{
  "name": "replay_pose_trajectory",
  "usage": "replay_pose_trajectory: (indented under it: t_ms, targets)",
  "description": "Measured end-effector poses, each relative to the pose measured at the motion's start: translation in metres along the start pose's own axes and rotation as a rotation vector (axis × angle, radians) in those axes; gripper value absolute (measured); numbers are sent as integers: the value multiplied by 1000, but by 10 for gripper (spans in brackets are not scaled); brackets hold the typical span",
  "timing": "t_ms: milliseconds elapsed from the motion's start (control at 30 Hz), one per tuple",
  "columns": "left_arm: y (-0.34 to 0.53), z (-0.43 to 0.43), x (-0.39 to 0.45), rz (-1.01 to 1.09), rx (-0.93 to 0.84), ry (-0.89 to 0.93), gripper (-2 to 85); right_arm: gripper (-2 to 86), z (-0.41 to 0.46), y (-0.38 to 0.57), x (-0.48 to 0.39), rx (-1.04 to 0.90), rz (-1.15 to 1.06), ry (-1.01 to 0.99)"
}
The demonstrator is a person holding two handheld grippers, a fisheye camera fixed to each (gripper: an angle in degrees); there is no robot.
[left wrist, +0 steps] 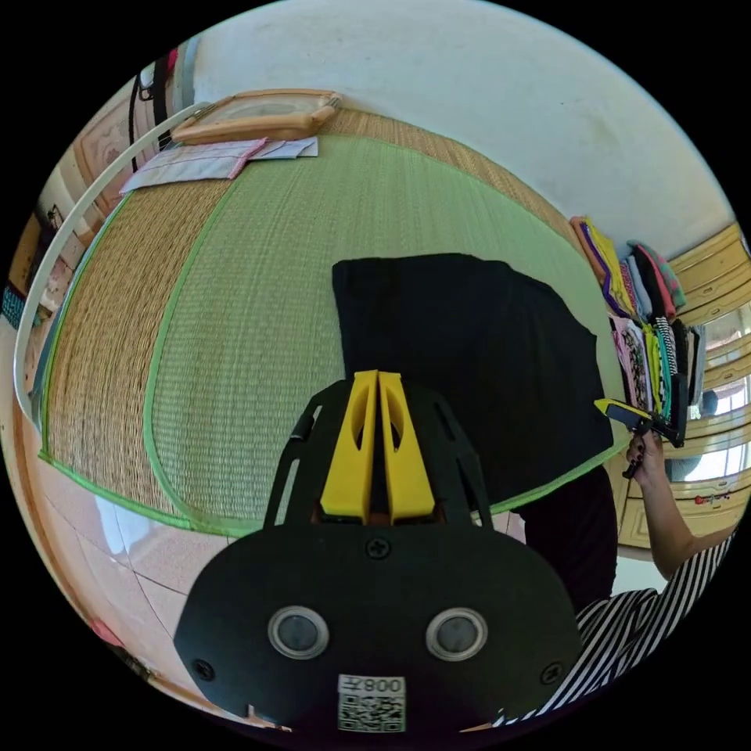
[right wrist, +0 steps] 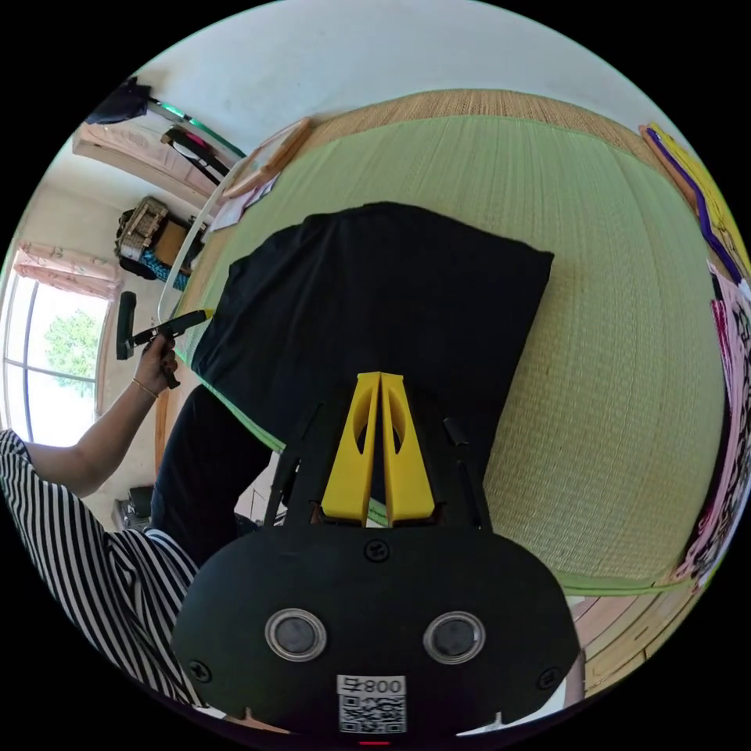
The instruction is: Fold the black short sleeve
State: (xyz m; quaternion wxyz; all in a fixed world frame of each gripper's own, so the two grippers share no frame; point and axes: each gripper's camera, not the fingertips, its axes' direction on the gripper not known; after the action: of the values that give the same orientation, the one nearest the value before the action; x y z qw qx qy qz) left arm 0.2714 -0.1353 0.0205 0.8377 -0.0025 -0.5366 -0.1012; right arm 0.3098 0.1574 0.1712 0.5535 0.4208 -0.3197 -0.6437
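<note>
The black short sleeve shirt (left wrist: 469, 352) lies flat on a green woven mat (left wrist: 258, 313), and its near part hangs over the mat's edge (right wrist: 203, 461). My left gripper (left wrist: 379, 375) hovers over the shirt's near left part with its yellow jaws shut and no cloth between them. My right gripper (right wrist: 380, 377) is held above the shirt (right wrist: 375, 297) the same way, jaws shut and empty. Each gripper also shows in the other's view, held in a hand beside the shirt's side edge: the right gripper (left wrist: 626, 411) and the left gripper (right wrist: 184, 321).
Several folded colourful clothes (left wrist: 649, 328) are stacked along the mat's far right side. A wooden frame (left wrist: 258, 117) and a pale cloth (left wrist: 211, 160) lie at the far corner. A person's striped sleeve (right wrist: 86, 540) and a window (right wrist: 55, 344) are to the left.
</note>
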Motion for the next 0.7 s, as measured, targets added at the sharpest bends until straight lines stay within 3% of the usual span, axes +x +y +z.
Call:
replay_pose_trajectory:
  t_ms: [167, 433, 533, 700]
  targets:
    - [42, -14, -25, -75, 47, 72, 6, 1, -4, 35, 7, 31, 71, -50]
    - [91, -7, -30, -50, -45, -7, 2, 1, 12, 73, 19, -6, 119, -14]
    - [104, -22, -20, -9, -1, -10, 1, 1, 12, 85, 15, 2, 140, 5]
    - [116, -11, -4, 95, -89, -75, 1, 1, 27, 109, 4, -6, 107, 54]
